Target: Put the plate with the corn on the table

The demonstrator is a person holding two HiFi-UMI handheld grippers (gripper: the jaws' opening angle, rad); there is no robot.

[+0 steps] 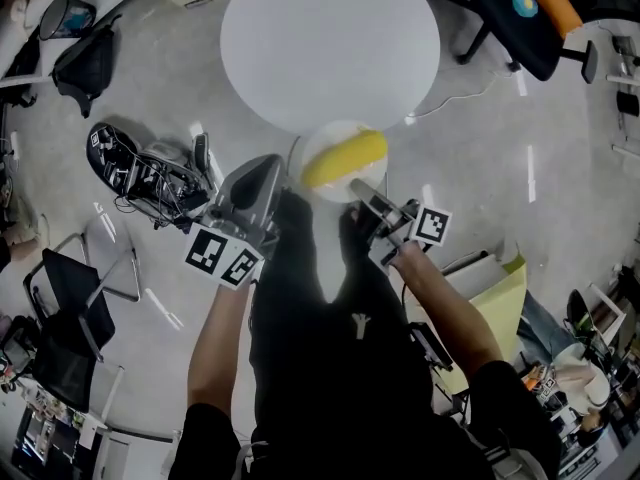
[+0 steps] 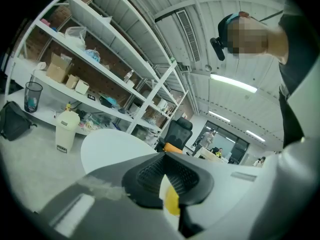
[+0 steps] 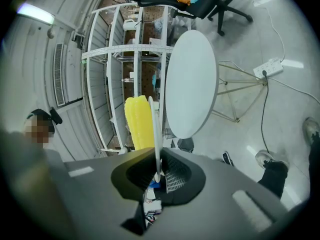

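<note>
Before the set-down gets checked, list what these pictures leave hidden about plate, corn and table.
- Head view: the plate's near rim, covered by the left gripper and right gripper.
- Head view: the plate's height over the table; seen from above.
- Left gripper view: most of the corn, behind that gripper's body.
- Right gripper view: the plate's face; it shows edge-on.

The head view looks steeply down from above onto the round white table (image 1: 330, 43). Each gripper view sits close behind its own jaws, facing outward. All three share that table.
</note>
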